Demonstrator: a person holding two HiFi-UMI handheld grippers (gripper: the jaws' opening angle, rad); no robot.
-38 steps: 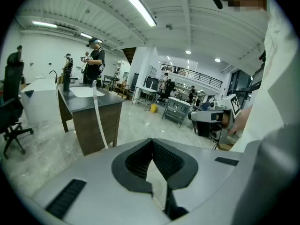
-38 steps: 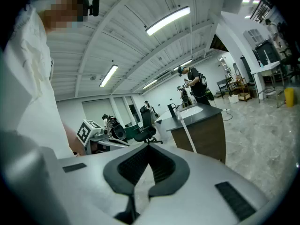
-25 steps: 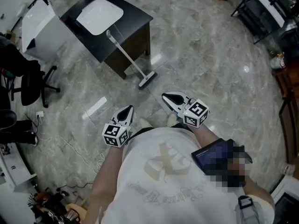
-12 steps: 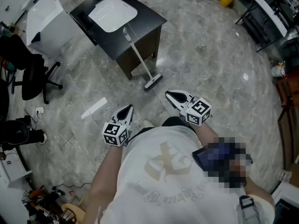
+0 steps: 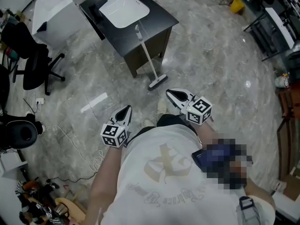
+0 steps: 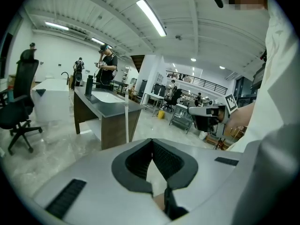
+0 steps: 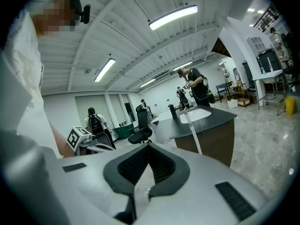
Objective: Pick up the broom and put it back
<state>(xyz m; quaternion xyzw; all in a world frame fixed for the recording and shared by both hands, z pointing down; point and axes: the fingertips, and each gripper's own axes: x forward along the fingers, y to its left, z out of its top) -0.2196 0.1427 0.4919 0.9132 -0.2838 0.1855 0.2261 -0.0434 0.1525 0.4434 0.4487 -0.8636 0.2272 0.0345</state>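
Close to the person's white shirt (image 5: 159, 172), the left gripper (image 5: 125, 109) and right gripper (image 5: 169, 94) are jutting forward and slightly down, their ribbed black fingers (image 6: 137, 159) pressing together on nothing (both empty). Beyond them the broom (image 5: 158, 81) is standing on the glossy grey marbled floor (image 5: 215, 64), its slim white handle leaning against the edge of the dark tabletop (image 5: 160, 18), where a white rounded basin (image 5: 124, 8) is sitting.

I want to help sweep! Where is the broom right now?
In the head view, upper middle: the broom leans against the front of the black desk, its head on the floor just ahead of the right gripper.
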